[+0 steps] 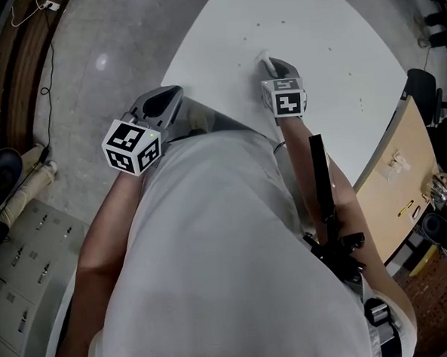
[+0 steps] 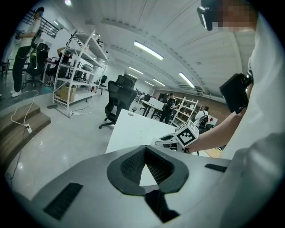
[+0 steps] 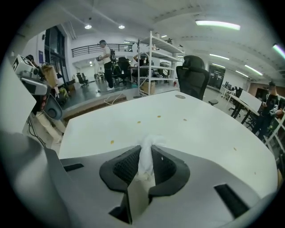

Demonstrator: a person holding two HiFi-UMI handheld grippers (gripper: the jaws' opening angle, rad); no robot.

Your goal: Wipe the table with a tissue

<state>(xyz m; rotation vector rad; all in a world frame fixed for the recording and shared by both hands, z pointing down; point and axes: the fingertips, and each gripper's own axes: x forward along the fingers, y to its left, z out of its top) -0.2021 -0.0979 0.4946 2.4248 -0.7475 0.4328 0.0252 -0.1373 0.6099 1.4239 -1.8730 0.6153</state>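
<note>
Beyond the torso (image 1: 212, 235), right gripper (image 1: 268, 60) fingers pinch the tissue (image 3: 146, 156) over the table (image 1: 329, 47); left gripper (image 1: 169, 96) fingers seem closed.

One rounded white table (image 1: 336, 39) at upper right; one crumpled white tissue (image 3: 147, 153); two grey plastic grippers: left gripper (image 1: 161, 102), right gripper (image 1: 271, 62).

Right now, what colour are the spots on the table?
Yellowish-brown spots on the white table, clearest in the right gripper view.

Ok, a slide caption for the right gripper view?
Right claw shut on a bunched tissue, speckled white table ahead.
</note>
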